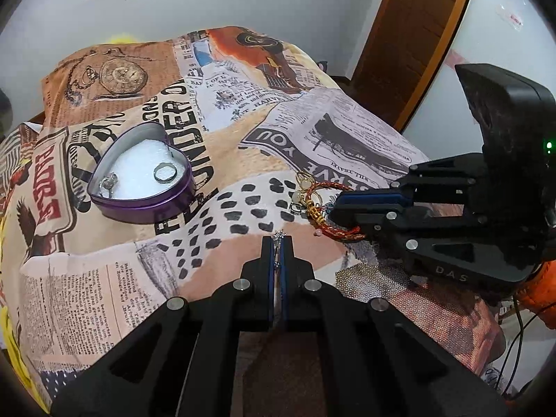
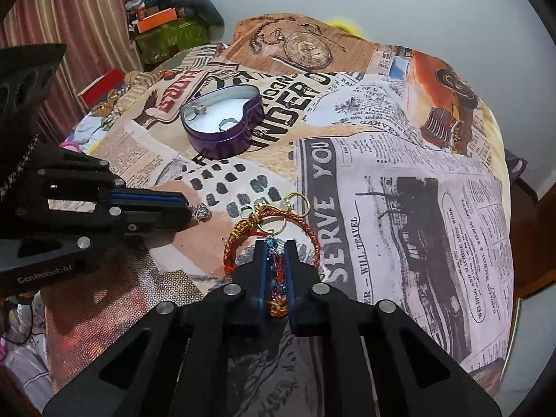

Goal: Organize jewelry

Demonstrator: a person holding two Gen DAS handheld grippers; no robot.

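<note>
Newsprint-patterned cloth is spread over table; purple heart tin with two rings set on it. Small silver ring is pinched at tips of left gripper. Red braided bracelet is clamped by right gripper, near tin

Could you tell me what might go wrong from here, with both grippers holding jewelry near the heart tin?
1. The left gripper pinches a small silver ring only at its tips; it could slip out on the way to the purple heart tin.
2. The right gripper holds the red braided bracelet, which lies tangled with gold rings; lifting may drag those along.
</note>
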